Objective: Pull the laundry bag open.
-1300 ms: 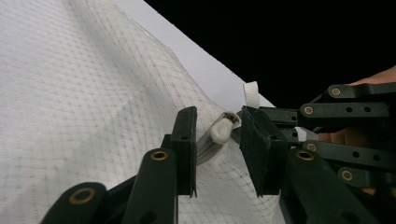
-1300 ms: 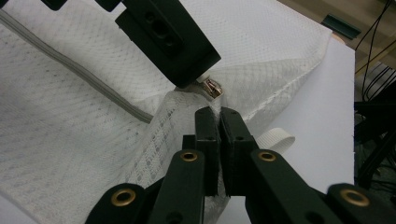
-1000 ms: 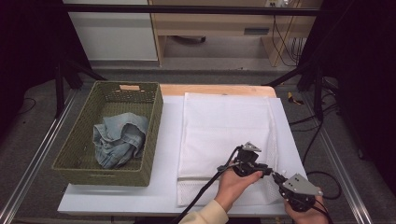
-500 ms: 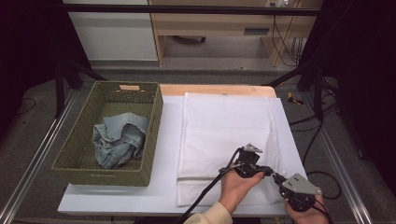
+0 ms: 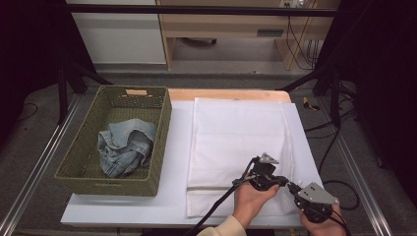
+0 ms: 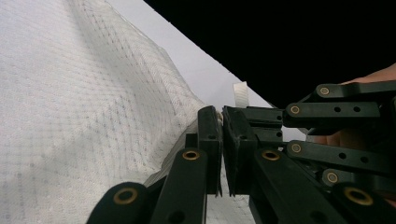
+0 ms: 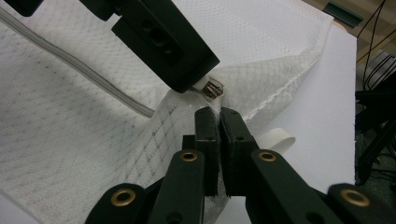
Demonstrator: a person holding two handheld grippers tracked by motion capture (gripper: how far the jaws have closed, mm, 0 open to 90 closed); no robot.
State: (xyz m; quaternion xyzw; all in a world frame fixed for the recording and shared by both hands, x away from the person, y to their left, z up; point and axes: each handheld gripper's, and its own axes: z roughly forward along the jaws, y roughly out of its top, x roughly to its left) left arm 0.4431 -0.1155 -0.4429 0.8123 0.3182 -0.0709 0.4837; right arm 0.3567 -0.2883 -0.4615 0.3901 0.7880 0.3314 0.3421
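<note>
Because the white mesh laundry bag [image 5: 238,142] lies flat on the white counter [image 5: 174,162], both grippers meet at its five o'clock corner: right gripper [image 7: 218,122] clenched on fabric, left gripper [image 7: 212,88] pinching the metal zipper pull [image 7: 214,89], likely to open it.

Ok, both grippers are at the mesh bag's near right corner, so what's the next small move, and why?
Probably draw the left gripper along the zipper line: it appears shut on the zipper pull, while the right gripper pinches the mesh bag right beside it to brace the corner.
</note>
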